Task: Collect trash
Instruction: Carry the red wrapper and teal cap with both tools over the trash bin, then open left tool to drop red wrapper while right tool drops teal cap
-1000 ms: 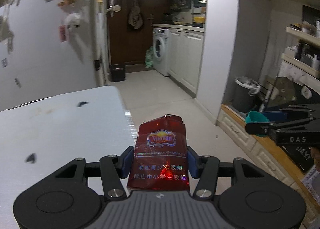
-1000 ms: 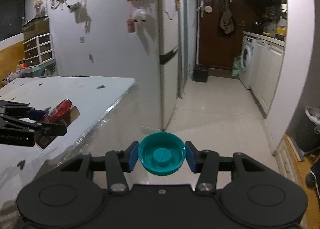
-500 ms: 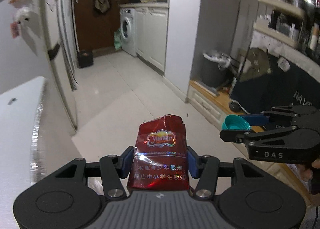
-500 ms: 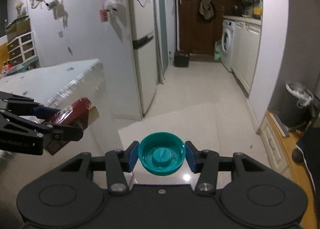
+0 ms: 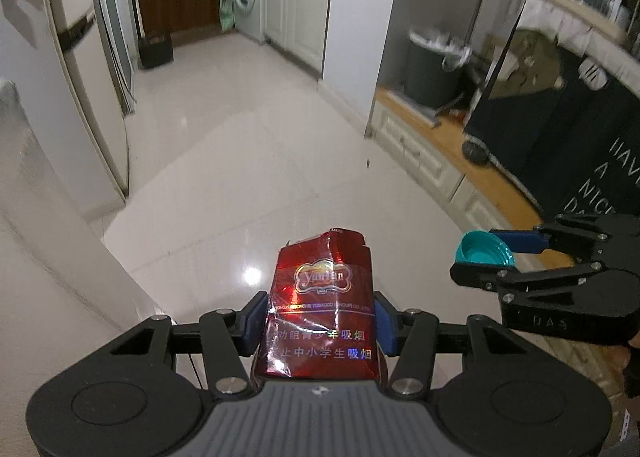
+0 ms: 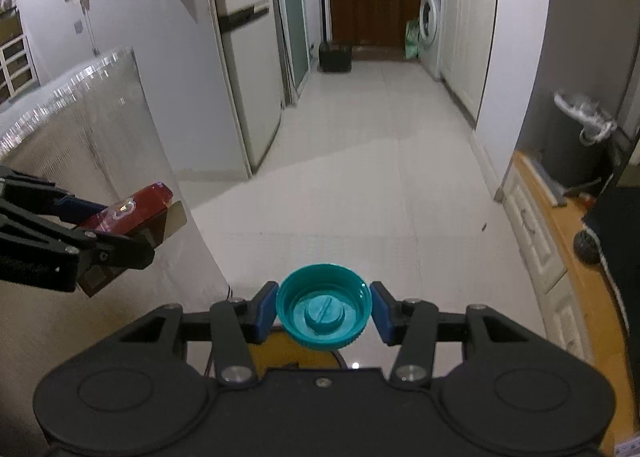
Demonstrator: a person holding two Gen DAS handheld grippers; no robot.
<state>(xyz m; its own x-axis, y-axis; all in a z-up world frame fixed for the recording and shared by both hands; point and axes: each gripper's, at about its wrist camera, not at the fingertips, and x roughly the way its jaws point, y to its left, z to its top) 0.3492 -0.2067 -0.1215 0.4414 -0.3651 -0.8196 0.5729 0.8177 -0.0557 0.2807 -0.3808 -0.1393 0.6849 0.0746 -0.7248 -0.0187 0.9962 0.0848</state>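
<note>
My left gripper (image 5: 320, 321) is shut on a crumpled red cigarette pack (image 5: 322, 297), which stands upright between the blue pads over the white floor. My right gripper (image 6: 324, 309) is shut on a teal bottle cap (image 6: 323, 307), hollow side up. In the left wrist view the right gripper (image 5: 486, 257) with the teal cap (image 5: 482, 251) hangs at the right. In the right wrist view the left gripper (image 6: 116, 229) with the red pack (image 6: 128, 213) shows at the left edge. A grey trash bin (image 5: 434, 65) with a white liner stands in an alcove ahead on the right.
A table side panel (image 6: 100, 161) stands close on the left. A fridge (image 6: 240, 57) is behind it. White cabinets and a washing machine (image 6: 430, 25) line the right of the corridor. A low wooden step with drawers (image 5: 432, 153) and a dark cloth-covered stand (image 5: 560, 129) sit at the right.
Both grippers have moved off the table, sunk and tipped downward toward the floor. The table top has left the view and the trash bin has come closer. Both grips are unchanged.
</note>
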